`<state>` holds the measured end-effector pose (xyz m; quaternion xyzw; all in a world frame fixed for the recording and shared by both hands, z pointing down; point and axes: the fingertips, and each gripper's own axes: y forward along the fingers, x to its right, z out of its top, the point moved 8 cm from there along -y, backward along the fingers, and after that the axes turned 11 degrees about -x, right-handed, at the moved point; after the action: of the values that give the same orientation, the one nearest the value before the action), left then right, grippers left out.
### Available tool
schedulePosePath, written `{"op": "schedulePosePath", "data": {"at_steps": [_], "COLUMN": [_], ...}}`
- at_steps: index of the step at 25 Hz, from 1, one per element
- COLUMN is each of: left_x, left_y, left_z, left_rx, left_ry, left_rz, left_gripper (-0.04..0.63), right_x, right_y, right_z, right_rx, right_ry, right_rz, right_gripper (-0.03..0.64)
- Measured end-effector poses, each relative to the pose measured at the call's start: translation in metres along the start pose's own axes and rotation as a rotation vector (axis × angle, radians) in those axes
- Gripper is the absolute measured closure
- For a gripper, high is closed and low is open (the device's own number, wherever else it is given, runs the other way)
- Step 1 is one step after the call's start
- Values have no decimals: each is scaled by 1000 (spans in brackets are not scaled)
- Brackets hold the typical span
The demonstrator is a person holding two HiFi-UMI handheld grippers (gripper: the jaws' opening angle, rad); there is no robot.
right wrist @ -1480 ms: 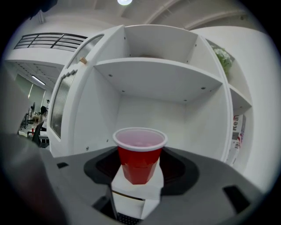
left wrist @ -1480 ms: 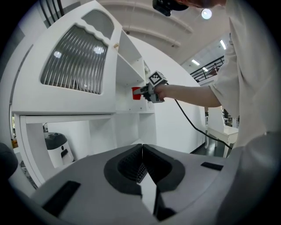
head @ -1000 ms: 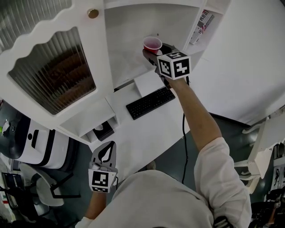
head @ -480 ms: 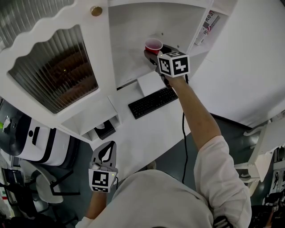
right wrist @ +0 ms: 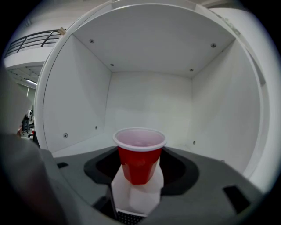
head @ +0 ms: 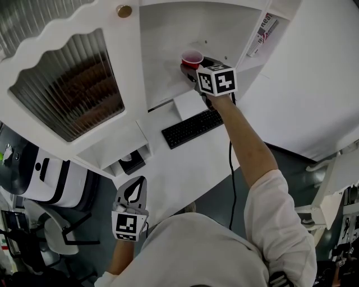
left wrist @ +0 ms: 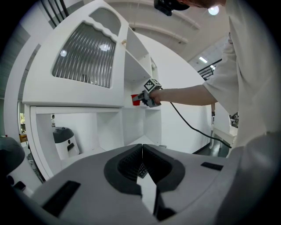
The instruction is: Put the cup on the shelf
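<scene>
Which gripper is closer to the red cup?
Right. The right gripper holds the red cup between its jaws inside the shelf; the left gripper hangs far away, shut, low beside the person's body.

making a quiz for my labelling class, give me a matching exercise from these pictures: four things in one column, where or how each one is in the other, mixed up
Things
1. red cup
2. keyboard
3. left gripper
4. brass knob

Place or state
A. jaws together, nothing between them
B. on the white cabinet door, near its edge
C. flat on the white desk
D. held between the jaws of the right gripper, inside the shelf compartment

Pairs: 1-D, 2-C, 3-A, 4-B
</scene>
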<state>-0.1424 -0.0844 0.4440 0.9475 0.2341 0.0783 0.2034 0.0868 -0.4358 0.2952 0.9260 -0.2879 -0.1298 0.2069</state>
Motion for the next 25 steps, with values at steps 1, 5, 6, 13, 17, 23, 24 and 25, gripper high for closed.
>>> {"op": "schedulePosePath", "data": {"at_steps": [1, 5, 6, 13, 17, 23, 24, 25], "left_x": [0, -2, -2, -4, -4, -5, -5, -5], "left_y": [0, 0, 0, -2, -1, -2, -2, -3], "left_z": [0, -1, -2, -4, -5, -5, -5, -5], "left_rx": [-1, -2, -3, -7, -7, -5, -5, -5], "left_ry": [-1, -5, -6, -15, -11, -14, -13, -14], "left_rz": [1, 2, 2, 3, -1, -2, 0, 0], "left_gripper": [591, 591, 591, 592, 591, 592, 592, 592], "right_x": [0, -2, -2, -3, -3, -3, -3, -3], "right_y": [1, 5, 6, 8, 9, 9, 10, 10], "right_z": [0, -1, -2, -5, -6, -5, -6, -6], "right_rx": [-2, -13, -17, -24, -26, -27, -29, -29], "right_ry": [1, 8, 12, 19, 18, 10, 8, 6], "right_rz": [1, 8, 10, 12, 10, 12, 13, 12], "right_gripper": [337, 337, 337, 337, 334, 325, 322, 318]}}
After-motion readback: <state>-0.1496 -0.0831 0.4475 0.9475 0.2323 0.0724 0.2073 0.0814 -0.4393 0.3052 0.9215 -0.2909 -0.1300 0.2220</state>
